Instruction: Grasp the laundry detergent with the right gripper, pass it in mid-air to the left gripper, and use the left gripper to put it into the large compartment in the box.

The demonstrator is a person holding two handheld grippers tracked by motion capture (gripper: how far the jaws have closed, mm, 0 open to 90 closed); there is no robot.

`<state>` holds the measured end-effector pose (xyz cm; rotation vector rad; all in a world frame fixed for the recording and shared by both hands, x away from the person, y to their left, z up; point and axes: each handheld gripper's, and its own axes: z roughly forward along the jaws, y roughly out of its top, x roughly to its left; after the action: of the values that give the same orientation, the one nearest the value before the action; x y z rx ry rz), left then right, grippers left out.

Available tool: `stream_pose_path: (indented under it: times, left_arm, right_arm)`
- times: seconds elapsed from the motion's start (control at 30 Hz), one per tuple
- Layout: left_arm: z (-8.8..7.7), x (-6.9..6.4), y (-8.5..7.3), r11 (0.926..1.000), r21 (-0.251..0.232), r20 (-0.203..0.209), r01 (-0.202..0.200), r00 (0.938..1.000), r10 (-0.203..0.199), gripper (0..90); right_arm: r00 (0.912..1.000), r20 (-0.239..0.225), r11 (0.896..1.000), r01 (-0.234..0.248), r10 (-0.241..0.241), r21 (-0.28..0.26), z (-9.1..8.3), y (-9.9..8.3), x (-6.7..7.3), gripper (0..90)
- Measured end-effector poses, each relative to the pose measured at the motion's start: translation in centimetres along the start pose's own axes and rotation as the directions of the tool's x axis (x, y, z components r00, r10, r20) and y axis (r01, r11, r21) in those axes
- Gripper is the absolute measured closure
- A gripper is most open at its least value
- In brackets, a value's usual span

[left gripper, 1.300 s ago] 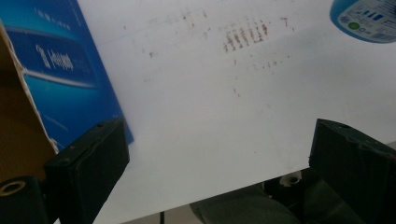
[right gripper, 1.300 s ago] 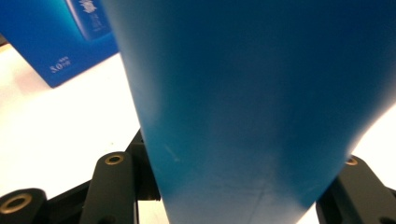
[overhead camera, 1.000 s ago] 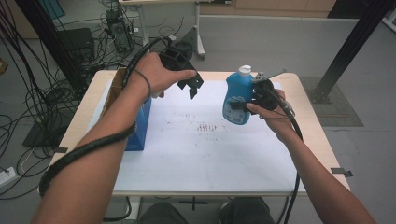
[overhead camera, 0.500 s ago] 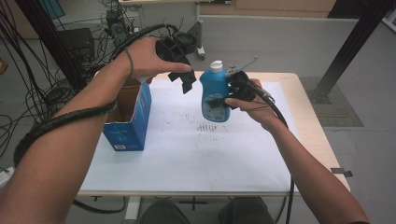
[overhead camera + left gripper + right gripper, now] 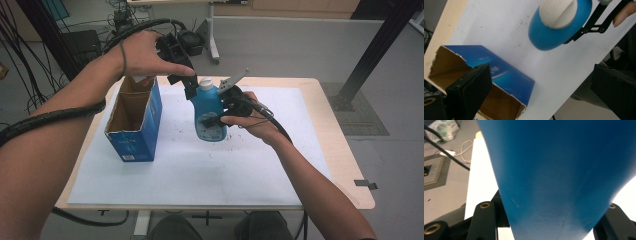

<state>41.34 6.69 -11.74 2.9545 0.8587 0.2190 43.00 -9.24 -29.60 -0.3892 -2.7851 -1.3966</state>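
Note:
A blue bottle (image 5: pixel 207 102) with a white cap (image 5: pixel 205 84) is held upright above the middle of the table, my right gripper (image 5: pixel 215 121) shut on its lower body. In the right gripper view the blue bottle (image 5: pixel 559 170) sits wedged between the two black jaws of my right gripper (image 5: pixel 549 226). My left gripper (image 5: pixel 187 84) hovers open just above and behind the cap, apart from it. In the left gripper view the left gripper (image 5: pixel 541 75) looks down on the cap (image 5: pixel 559 12), with nothing between its wide-set jaws.
An open blue cardboard box (image 5: pixel 135 115) stands at the left of the white sheet (image 5: pixel 200 175) on the table; it also lies under the left jaw (image 5: pixel 506 77). Cables trail off the table's far left. The sheet's front and right are bare.
The right hand has carried the bottle leftward toward the table's middle. The left gripper has drifted right and a little up, ending over the cap.

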Motion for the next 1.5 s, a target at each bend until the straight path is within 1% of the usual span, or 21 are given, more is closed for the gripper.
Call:
stream_pose_path:
  times: [0.07, 0.1, 0.13, 0.3, 0.33, 0.53, 0.57, 0.67, 0.73, 0.77, 0.87, 0.97, 1.0, 1.03, 1.17, 1.23, 1.3, 1.33, 1.37, 1.4, 1.5]
  left_arm:
    - [0.0, 0.1, 0.0, 0.9999, 0.004, -0.008, -0.011, 0.9999, 0.011, 4.3]
    - [-0.1, 0.1, 0.0, 0.9997, 0.009, -0.001, -0.024, 0.9997, 0.024, 4.4]
    - [-0.1, 0.1, 0.0, 0.9997, 0.005, 0.002, -0.022, 0.9998, 0.022, 4.5]
    - [-0.1, 0.0, 0.2, 0.9988, 0.01, 0.011, -0.047, 0.9988, 0.047, 4.4]
    - [0.1, -0.2, 0.3, 0.9979, 0.017, 0.009, -0.062, 0.998, 0.062, 4.3]
    - [0.5, -0.4, 0.4, 0.9967, 0.021, 0.018, -0.078, 0.9968, 0.078, 4.5]
    - [0.8, -0.5, 0.4, 0.9954, 0.032, 0.027, -0.09, 0.9956, 0.09, 4.3]
    - [1.1, -0.7, 0.4, 0.9939, 0.045, 0.031, -0.101, 0.9945, 0.1, 4.2]
    - [1.5, -0.9, 0.5, 0.9916, 0.066, 0.027, -0.111, 0.9936, 0.109, 4.6]
    - [1.8, -1.1, 0.5, 0.9909, 0.064, 0.037, -0.118, 0.9925, 0.116, 4.4]
    - [2.0, -1.3, 0.5, 0.9894, 0.066, 0.047, -0.13, 0.9908, 0.127, 4.5]
    - [2.4, -1.5, 0.4, 0.9871, 0.073, 0.057, -0.142, 0.9888, 0.138, 4.5]
    - [2.4, -1.5, 0.4, 0.9871, 0.073, 0.057, -0.142, 0.9888, 0.138, 4.4]
    - [2.7, -1.5, 0.4, 0.9884, 0.065, 0.068, -0.138, 0.9887, 0.133, 4.5]
    - [3.0, -1.5, 0.3, 0.9868, 0.072, 0.076, -0.145, 0.9872, 0.14, 4.5]
    - [3.1, -1.3, 0.2, 0.9895, 0.057, 0.084, -0.133, 0.9882, 0.128, 4.5]
    - [3.2, -1.4, 0.2, 0.9901, 0.056, 0.087, -0.129, 0.9885, 0.124, 4.5]
    - [3.4, -1.4, 0.2, 0.9881, 0.072, 0.097, -0.136, 0.9869, 0.129, 4.4]
    - [3.4, -1.4, 0.2, 0.9881, 0.072, 0.097, -0.136, 0.9869, 0.129, 4.6]
    - [3.7, -1.6, 0.2, 0.9859, 0.08, 0.095, -0.147, 0.9857, 0.139, 4.6]
    - [3.9, -1.7, 0.4, 0.9854, 0.077, 0.105, -0.152, 0.9841, 0.143, 4.4]
  right_arm:
    - [0.9996, -0.029, 1.0, 0.003, -0.004, -0.007, 0.4, 0.1, 0.2, 43.9]
    - [0.9992, -0.036, 1.0, 0.017, -0.017, -0.006, 0.8, 0.2, 0.5, 43.9]
    - [0.999, -0.039, 1.0, 0.021, -0.021, -0.006, 1.0, 0.2, 0.6, 43.9]
    - [0.9979, -0.058, 0.999, 0.028, -0.03, -0.02, 1.6, 0.2, 0.9, 43.9]
    - [0.9969, -0.068, 0.999, 0.038, -0.04, -0.026, 1.8, 0.2, 1.1, 43.9]
    - [0.9944, -0.081, 0.997, 0.064, -0.067, -0.046, 2.2, 0.5, 1.5, 43.8]
    - [0.993, -0.089, 0.996, 0.074, -0.078, -0.052, 2.3, 0.6, 1.7, 43.8]
    - [0.991, -0.098, 0.995, 0.086, -0.091, -0.058, 2.3, 0.7, 1.9, 43.8]
    - [0.9892, -0.106, 0.994, 0.096, -0.102, -0.06, 2.4, 0.8, 2.2, 43.8]
    - [0.9872, -0.108, 0.992, 0.112, -0.117, -0.059, 2.4, 0.9, 2.3, 43.8]
    - [0.9859, -0.116, 0.992, 0.115, -0.121, -0.057, 2.4, 0.9, 2.4, 43.8]
    - [0.982, -0.129, 0.989, 0.131, -0.138, -0.062, 2.5, 1.0, 2.6, 43.8]
    - [0.982, -0.129, 0.989, 0.131, -0.138, -0.062, 2.5, 1.0, 2.6, 43.8]
    - [0.9801, -0.131, 0.988, 0.141, -0.149, -0.069, 2.5, 1.1, 2.7, 43.8]
    - [0.9774, -0.143, 0.987, 0.147, -0.156, -0.072, 2.6, 1.2, 3.0, 43.7]
    - [0.9748, -0.151, 0.985, 0.154, -0.164, -0.073, 2.8, 1.3, 3.2, 43.7]
    - [0.9742, -0.156, 0.985, 0.153, -0.163, -0.074, 2.8, 1.3, 3.3, 43.7]
    - [0.9732, -0.158, 0.985, 0.156, -0.167, -0.076, 2.8, 1.3, 3.3, 43.7]
    - [0.9732, -0.158, 0.985, 0.156, -0.167, -0.076, 2.8, 1.3, 3.3, 43.7]
    - [0.9718, -0.163, 0.984, 0.159, -0.17, -0.08, 2.7, 1.3, 3.3, 43.7]
    - [0.971, -0.165, 0.983, 0.161, -0.173, -0.085, 2.6, 1.4, 3.3, 43.7]
